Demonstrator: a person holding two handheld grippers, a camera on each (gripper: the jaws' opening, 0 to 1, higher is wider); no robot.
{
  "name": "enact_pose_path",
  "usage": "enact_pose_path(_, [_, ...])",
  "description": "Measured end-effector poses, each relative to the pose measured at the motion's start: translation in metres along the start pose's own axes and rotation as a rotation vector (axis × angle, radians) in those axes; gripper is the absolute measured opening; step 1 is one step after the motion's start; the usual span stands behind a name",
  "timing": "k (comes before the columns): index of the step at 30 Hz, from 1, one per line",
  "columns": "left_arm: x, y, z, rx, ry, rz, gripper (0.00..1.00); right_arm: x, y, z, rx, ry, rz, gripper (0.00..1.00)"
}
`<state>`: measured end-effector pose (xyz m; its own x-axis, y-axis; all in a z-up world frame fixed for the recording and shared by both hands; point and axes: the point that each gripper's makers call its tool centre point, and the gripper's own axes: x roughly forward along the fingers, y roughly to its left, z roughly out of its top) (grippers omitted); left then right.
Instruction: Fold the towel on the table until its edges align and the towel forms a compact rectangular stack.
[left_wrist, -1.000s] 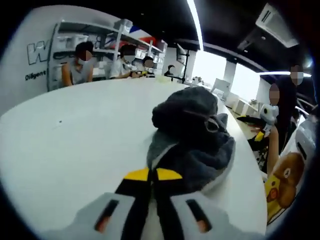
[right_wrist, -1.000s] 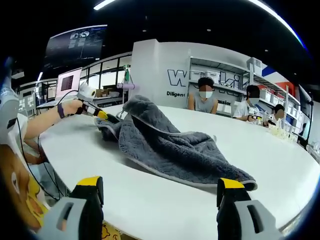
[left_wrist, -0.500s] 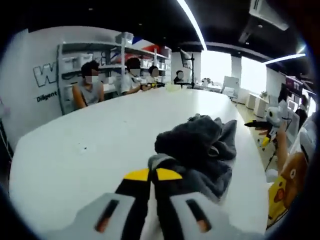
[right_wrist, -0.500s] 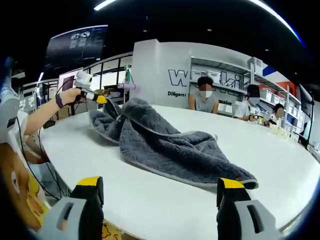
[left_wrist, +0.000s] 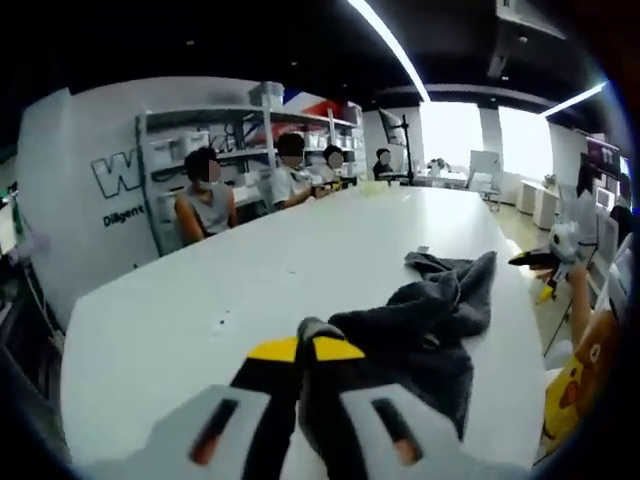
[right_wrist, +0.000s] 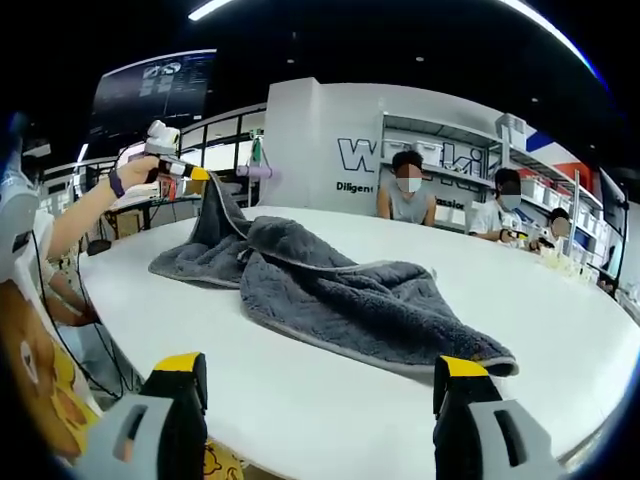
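Observation:
A dark grey towel (right_wrist: 330, 290) with a lighter hem lies rumpled across the white table (right_wrist: 520, 300). One corner is lifted off the table at the left of the right gripper view, where my left gripper (right_wrist: 198, 174), held in a hand, is shut on it. In the left gripper view the same towel (left_wrist: 420, 330) hangs from my left gripper (left_wrist: 305, 348), jaws closed on its hem, and trails away to the right. My right gripper (right_wrist: 318, 385) stands open over the table's near edge, short of the towel, with nothing between its jaws.
Several people (right_wrist: 410, 190) sit at the far side of the table in front of shelving (right_wrist: 470, 160). A person's arm (right_wrist: 75, 225) and a yellow cartoon print (right_wrist: 30, 375) are at the left. Bare tabletop lies all around the towel.
My left gripper has risen with the towel corner, lifting it clear of the table and pulling that end upright. The right gripper has stayed in place.

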<state>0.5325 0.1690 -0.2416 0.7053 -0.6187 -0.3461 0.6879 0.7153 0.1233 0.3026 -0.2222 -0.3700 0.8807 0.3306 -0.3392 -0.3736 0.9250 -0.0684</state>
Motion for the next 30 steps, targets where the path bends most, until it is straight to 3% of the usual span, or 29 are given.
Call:
enact_pose_path(10, [-0.016, 0.034, 0.007, -0.012, -0.006, 0.092, 0.04, 0.001, 0.0, -0.002, 0.003, 0.004, 0.004, 0.98])
enact_pose_path(30, [-0.044, 0.095, -0.005, -0.056, 0.054, 0.227, 0.04, 0.004, 0.001, 0.0, -0.005, 0.006, 0.004, 0.98])
